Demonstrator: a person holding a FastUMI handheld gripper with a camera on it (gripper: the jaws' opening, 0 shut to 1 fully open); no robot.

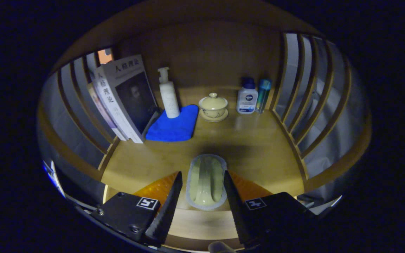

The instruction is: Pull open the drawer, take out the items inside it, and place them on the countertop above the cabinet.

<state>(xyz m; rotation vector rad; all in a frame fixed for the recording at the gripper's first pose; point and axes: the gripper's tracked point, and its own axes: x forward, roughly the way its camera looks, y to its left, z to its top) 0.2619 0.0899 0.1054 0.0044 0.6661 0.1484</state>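
Gripper view had the gripper (202,189) fingers spread open around a pale oval dish (206,182). At 1 o'clock stood a white bottle (247,100), its label too small to read; the books (125,98) at 11 o'clock had blurry lettering.

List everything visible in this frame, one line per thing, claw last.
books: several, pale covers, leaning at the shelf's left side
pump bottle: one, white, standing on the cloth
cloth: one, blue, folded, beside the books
lidded cup: one, cream, on a saucer, at the back
bottle: one, white with dark cap, back right
can: one, teal, right of the bottle
pad: one, pale green, oval, between the fingers
claw: one, fingers apart either side of the pad
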